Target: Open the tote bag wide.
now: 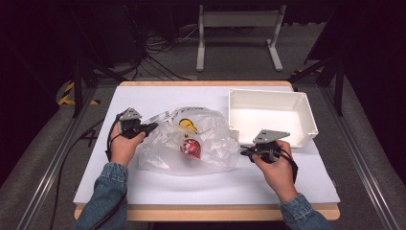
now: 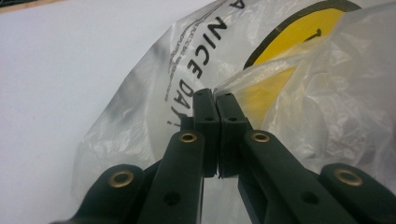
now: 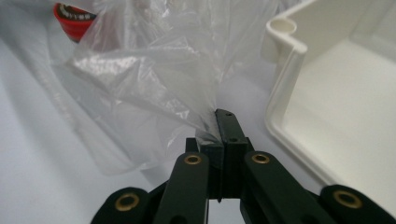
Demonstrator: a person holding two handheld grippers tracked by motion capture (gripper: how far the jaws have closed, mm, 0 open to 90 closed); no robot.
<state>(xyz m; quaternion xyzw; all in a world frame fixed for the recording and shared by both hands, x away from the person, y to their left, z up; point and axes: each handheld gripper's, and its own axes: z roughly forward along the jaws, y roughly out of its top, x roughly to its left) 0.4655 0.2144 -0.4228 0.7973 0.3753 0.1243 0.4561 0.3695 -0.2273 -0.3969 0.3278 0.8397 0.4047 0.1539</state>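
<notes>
Plastic bag (image 1: 191, 141) is lying at desk (image 1: 143, 187) centre. Its 9 o'clock edge is being pinched by closed L tongs (image 1: 152, 127), its 3 o'clock edge by closed R tongs (image 1: 244, 152). White bin (image 1: 306, 120) at 2 o'clock.

1. Bright overhead light whitens the table (image 1: 143, 189); the surrounding room is dim.
2. Glare washes out the white bin (image 1: 270, 117) floor.
3. Soft shadow rims the plastic bag (image 1: 191, 139).
4. Gripper views blur up close.
</notes>
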